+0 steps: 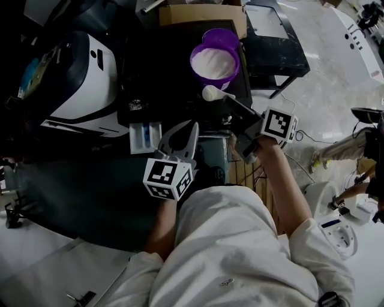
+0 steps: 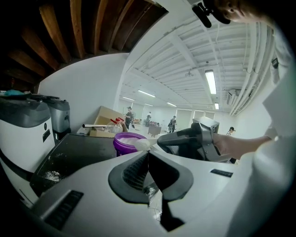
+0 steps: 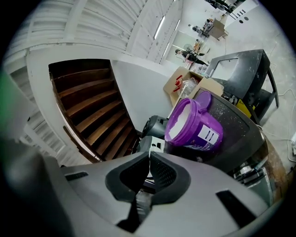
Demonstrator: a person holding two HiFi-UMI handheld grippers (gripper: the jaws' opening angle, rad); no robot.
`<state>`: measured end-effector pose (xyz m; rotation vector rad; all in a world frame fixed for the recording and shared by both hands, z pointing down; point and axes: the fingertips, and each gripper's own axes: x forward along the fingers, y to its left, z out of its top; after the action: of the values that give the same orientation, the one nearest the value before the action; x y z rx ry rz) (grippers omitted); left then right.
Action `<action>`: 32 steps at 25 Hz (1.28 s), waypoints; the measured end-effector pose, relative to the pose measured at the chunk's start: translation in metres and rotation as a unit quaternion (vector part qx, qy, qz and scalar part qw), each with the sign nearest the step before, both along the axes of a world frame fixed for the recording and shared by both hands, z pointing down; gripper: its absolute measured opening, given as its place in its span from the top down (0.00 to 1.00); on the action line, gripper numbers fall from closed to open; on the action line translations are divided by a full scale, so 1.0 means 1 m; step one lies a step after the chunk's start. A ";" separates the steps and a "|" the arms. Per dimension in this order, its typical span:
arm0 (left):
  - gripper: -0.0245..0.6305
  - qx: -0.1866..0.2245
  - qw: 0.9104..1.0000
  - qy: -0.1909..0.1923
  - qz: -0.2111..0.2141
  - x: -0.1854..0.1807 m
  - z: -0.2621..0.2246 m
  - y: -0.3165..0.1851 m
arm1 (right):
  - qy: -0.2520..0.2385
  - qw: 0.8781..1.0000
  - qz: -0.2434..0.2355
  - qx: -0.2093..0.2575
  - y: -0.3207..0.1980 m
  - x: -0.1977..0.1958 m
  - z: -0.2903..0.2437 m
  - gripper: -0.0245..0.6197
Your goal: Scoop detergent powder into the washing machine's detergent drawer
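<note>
Far left of the purple tub (image 3: 193,124) sits a white washing machine (image 1: 78,84), well apart from it. Nearer the tub, on the person's side and to its left, the detergent drawer (image 1: 146,137) stands pulled out, with pale compartments showing; what lies in them is too small to tell. Just right of the drawer are the left tongs (image 1: 187,129), tips pointing up toward the tub. In their own view the tongs are closed tip to tip with nothing between them, clear of both drawer and tub. The tub stands open on the dark bench (image 1: 162,66) and is filled with white detergent powder (image 1: 214,62); a white label shows on its side in the right gripper view. The white scoop (image 1: 211,93) is just on the person's side of the tub, close to its rim and not inside it. Its bowl points left and its handle runs right into the right tongs (image 1: 233,103). Whether the bowl is loaded cannot be told. The right tongs come in from the tub's lower right, closed on the scoop's handle; in their own view the pads press almost together with only a thin pale sliver between them. A cardboard box (image 1: 201,12) is behind the tub.
</note>
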<state>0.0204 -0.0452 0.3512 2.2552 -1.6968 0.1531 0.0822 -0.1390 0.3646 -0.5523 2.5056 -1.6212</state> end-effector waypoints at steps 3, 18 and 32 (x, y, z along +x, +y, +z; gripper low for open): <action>0.93 -0.006 1.000 0.001 -0.012 0.002 0.005 0.010 | -0.001 1.000 -0.013 -0.001 0.008 0.000 0.003 0.95; 0.93 -0.026 0.997 0.002 -0.075 -0.007 0.022 0.048 | -0.008 0.996 -0.089 -0.018 0.045 -0.026 0.022 0.95; 0.93 -0.039 0.990 0.007 -0.133 -0.041 0.031 0.079 | -0.010 0.988 -0.149 -0.030 0.072 -0.075 0.036 0.95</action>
<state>-0.0204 0.0335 0.3823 1.9481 -1.9286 0.1381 0.0075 -0.0671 0.4001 -0.1675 2.6329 -1.7932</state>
